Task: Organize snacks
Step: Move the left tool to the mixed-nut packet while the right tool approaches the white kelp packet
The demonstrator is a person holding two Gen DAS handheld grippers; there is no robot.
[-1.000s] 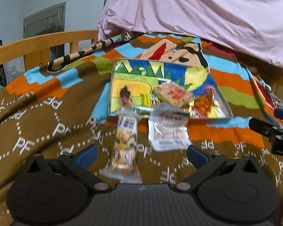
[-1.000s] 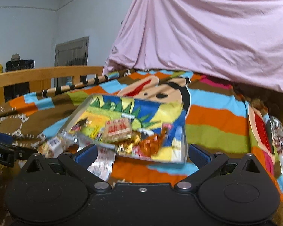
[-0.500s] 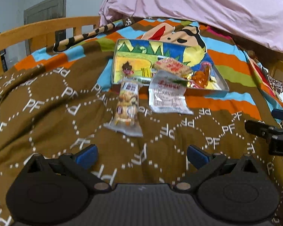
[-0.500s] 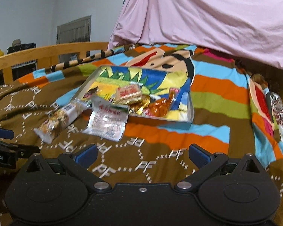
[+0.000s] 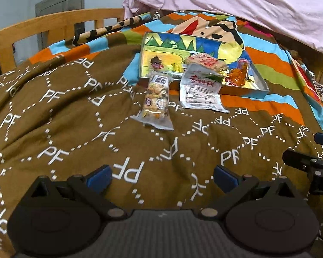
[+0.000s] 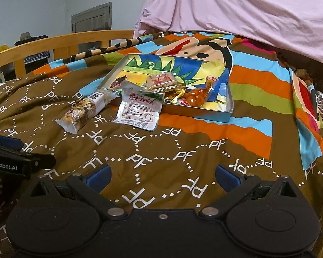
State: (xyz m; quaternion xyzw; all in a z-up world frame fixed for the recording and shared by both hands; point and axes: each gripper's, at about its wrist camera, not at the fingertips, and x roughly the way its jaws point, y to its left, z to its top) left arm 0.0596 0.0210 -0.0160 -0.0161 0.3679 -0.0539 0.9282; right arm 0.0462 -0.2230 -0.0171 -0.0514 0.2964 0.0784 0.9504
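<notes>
The job looks partly done. A shallow metal tray (image 6: 221, 113) sits on the bed in the upper middle of both views. It already holds a red-labelled pack (image 6: 161, 81), an orange wrapped snack (image 6: 198, 95) and some small foil pieces. Two packets are not yet in it: a nut bar (image 5: 156, 102) lies on the brown blanket (image 5: 75, 129) with its far end touching the tray's near rim, and a white pouch (image 5: 201, 91) leans half over that rim. The left gripper (image 5: 161, 177) and right gripper (image 6: 162, 177) are both released and empty, at the bottom of their frames, well apart from the snacks.
</notes>
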